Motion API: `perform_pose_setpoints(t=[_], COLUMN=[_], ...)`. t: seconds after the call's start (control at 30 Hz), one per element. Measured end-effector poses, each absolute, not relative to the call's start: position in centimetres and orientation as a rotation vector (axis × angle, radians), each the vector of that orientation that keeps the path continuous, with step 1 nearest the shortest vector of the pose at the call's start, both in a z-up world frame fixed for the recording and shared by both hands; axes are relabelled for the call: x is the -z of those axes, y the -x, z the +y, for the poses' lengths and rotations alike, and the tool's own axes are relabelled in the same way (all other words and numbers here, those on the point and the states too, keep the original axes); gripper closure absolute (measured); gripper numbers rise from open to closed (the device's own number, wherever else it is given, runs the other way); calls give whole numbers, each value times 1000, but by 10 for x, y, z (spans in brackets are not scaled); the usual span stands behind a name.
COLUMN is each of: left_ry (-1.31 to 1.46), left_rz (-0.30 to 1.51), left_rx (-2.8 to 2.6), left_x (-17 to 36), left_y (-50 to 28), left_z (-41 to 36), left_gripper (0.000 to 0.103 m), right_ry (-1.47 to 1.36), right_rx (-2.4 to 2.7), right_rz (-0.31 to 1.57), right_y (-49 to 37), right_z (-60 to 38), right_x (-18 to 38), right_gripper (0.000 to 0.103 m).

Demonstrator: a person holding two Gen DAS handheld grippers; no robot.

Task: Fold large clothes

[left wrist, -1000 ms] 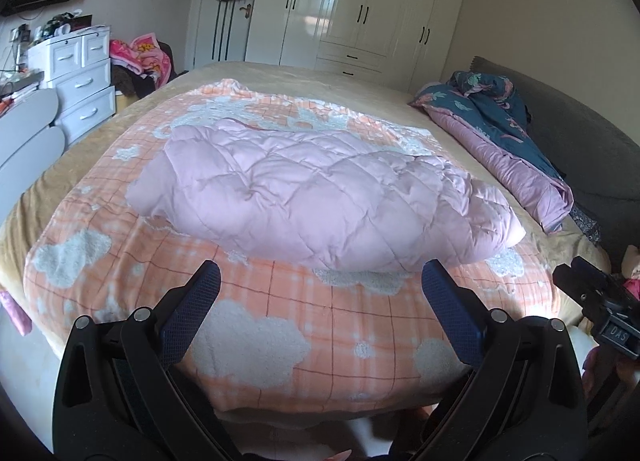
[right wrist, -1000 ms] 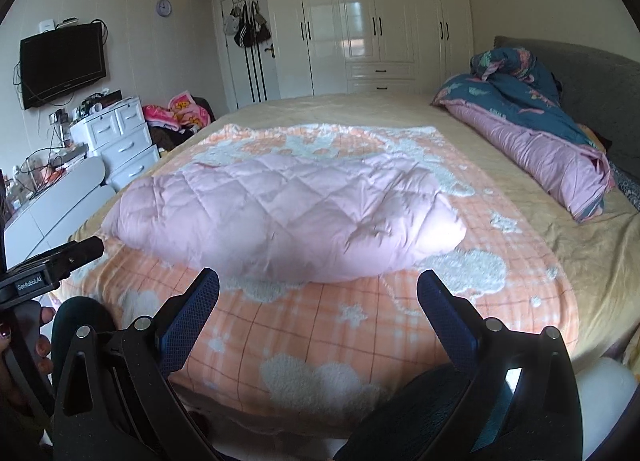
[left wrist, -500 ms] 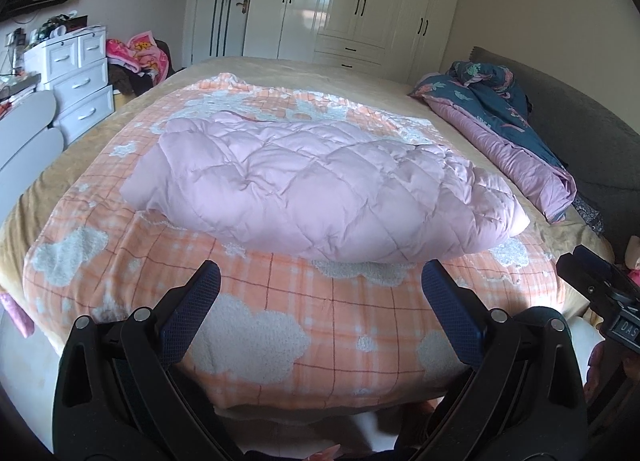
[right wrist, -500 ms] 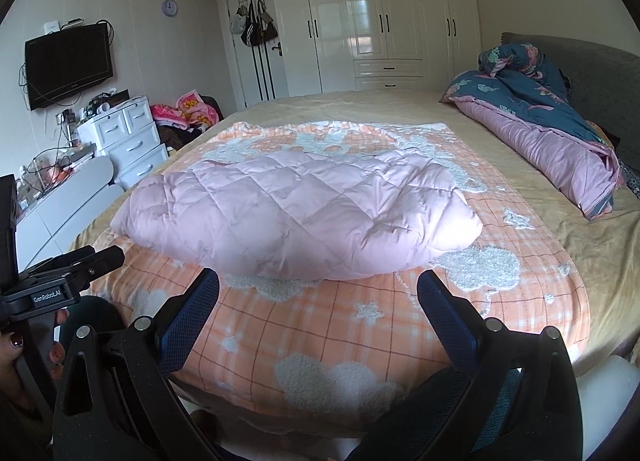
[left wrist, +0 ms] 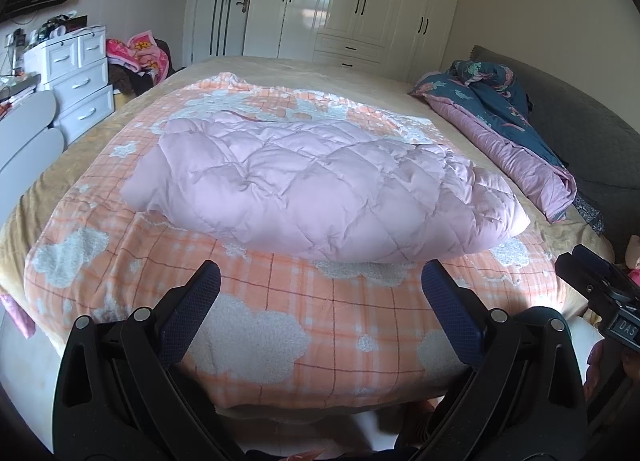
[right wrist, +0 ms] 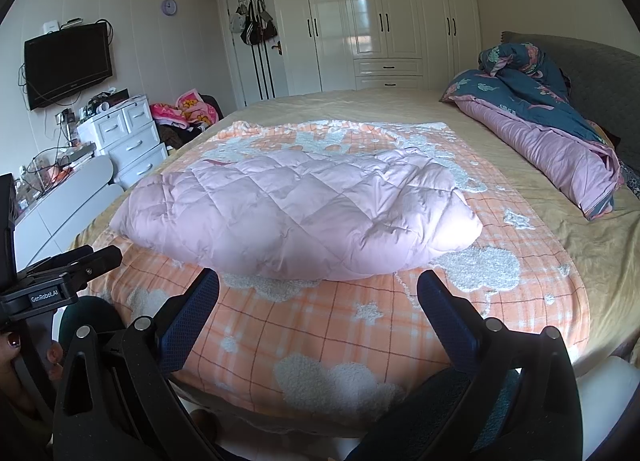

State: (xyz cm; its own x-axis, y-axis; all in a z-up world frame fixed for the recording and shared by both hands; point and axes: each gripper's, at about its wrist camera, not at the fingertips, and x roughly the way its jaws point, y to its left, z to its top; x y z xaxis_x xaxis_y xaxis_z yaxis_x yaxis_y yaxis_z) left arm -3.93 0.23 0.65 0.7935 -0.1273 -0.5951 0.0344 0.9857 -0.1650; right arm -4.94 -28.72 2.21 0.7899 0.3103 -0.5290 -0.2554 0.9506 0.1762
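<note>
A folded pink quilted coat [left wrist: 320, 189] lies on the checked blanket [left wrist: 280, 313]; both grippers, left [left wrist: 320, 293] and right [right wrist: 318, 293], hover with jaws wide, empty.

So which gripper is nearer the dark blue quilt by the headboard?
Right. The right gripper hangs off the bed's foot on the side where the dark blue quilt lies; the left gripper is further over, toward the white drawers. Both are open and touch nothing.
</note>
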Motion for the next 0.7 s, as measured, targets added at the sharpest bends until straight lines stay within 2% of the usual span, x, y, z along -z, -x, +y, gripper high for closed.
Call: perform_pose_setpoints(t=[0.7], left_ry=[142], left_rz=[644], left_rx=[73], left_x=[-11], left_y=[42], left_z=[6], left_gripper=[9], right_ry=[-93], right_rx=[-308], right_rz=[581], right_y=[48], right_z=[-287], right_x=[-24], right_gripper=[4])
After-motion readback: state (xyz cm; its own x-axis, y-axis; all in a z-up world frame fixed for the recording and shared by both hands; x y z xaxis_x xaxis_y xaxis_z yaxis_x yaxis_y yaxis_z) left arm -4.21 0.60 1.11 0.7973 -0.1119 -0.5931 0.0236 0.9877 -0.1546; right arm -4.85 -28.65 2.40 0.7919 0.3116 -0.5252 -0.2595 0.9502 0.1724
